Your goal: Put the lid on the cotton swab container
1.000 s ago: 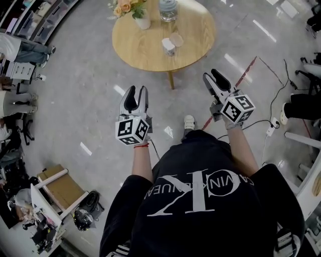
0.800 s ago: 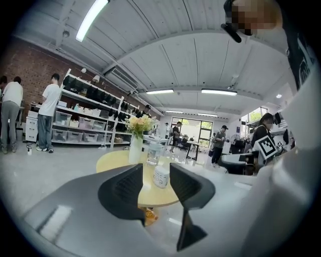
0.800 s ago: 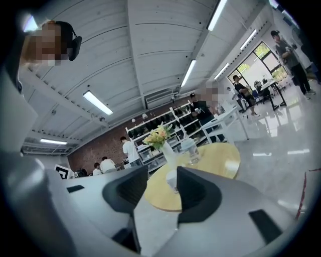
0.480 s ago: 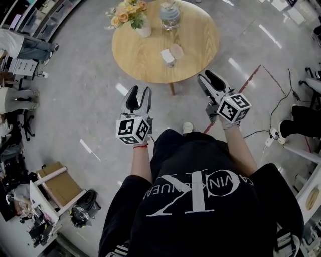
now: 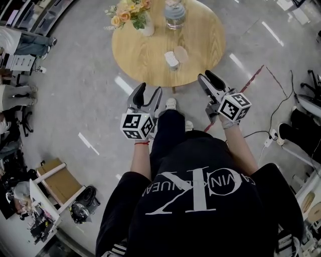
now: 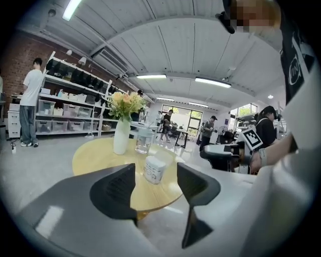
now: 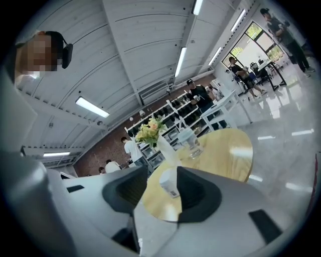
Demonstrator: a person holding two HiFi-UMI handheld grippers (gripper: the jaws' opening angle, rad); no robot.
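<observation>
You came nearer the table (image 5: 145,55); left gripper (image 5: 149,90) is opening, right gripper (image 5: 206,75) wide, both empty, pointing at it. Shirt (image 5: 200,221) reads CK.

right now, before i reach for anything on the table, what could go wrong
The cotton swab container stands upright close beside its lid; the right hand-held gripper, reaching for the lid, could tip it. The flower vase and glass jar stand just behind, so overreaching might knock them.
</observation>
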